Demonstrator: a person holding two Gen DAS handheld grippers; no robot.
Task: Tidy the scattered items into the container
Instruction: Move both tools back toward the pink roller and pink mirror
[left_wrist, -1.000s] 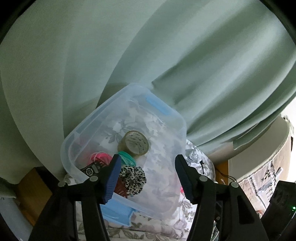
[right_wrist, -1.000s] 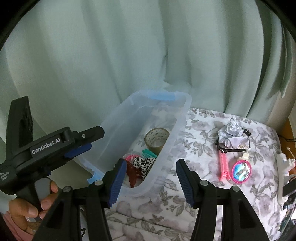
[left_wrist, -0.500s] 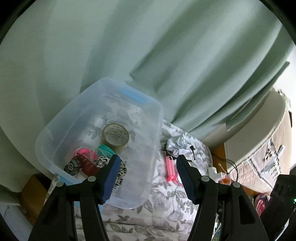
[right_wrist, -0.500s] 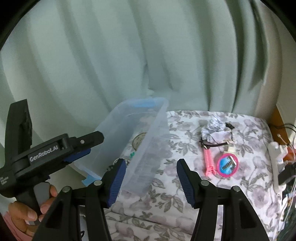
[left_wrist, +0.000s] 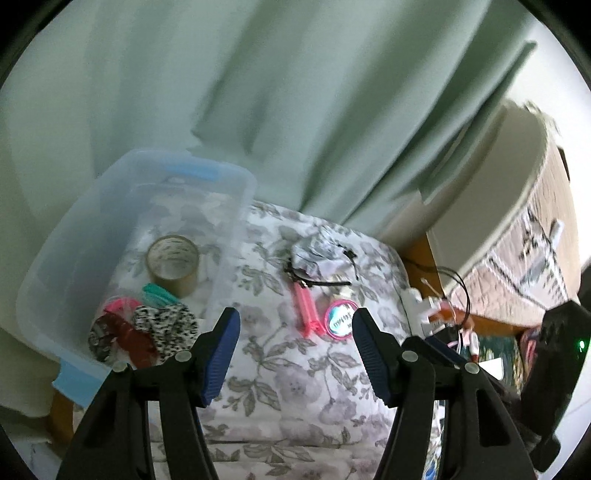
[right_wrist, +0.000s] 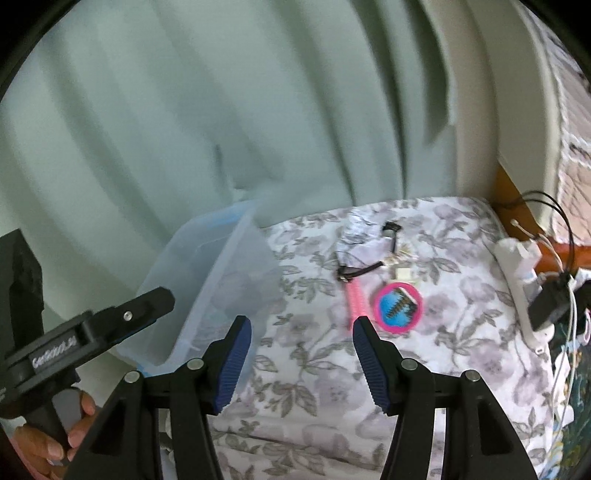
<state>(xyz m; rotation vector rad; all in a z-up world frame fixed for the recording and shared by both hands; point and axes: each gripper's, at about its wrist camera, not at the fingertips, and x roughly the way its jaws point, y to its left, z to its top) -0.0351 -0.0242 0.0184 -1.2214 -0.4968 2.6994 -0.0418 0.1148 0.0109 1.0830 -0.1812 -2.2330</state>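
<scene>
A clear plastic bin (left_wrist: 236, 221) (right_wrist: 207, 280) stands at the left on the floral cloth. It holds a tape roll (left_wrist: 173, 264), a teal clip, a spotted scrunchie (left_wrist: 166, 325) and pink and red items. On the cloth to its right lie a pink hair clip (left_wrist: 306, 310) (right_wrist: 355, 299), a round pink mirror (left_wrist: 340, 322) (right_wrist: 398, 305), a crumpled white wad (left_wrist: 317, 253) (right_wrist: 360, 236) and a black hair tie (right_wrist: 360, 272). My left gripper (left_wrist: 291, 347) is open and empty above the cloth. My right gripper (right_wrist: 302, 354) is open and empty too.
A green curtain (left_wrist: 295, 110) hangs behind the table. A white power strip with cables (right_wrist: 517, 280) lies along the right edge. A bed end (left_wrist: 480, 206) stands at the far right. The left gripper's body (right_wrist: 74, 343) is beside the bin.
Both grippers have swung right, away from the bin toward the loose items on the cloth. Both stay open and empty.
</scene>
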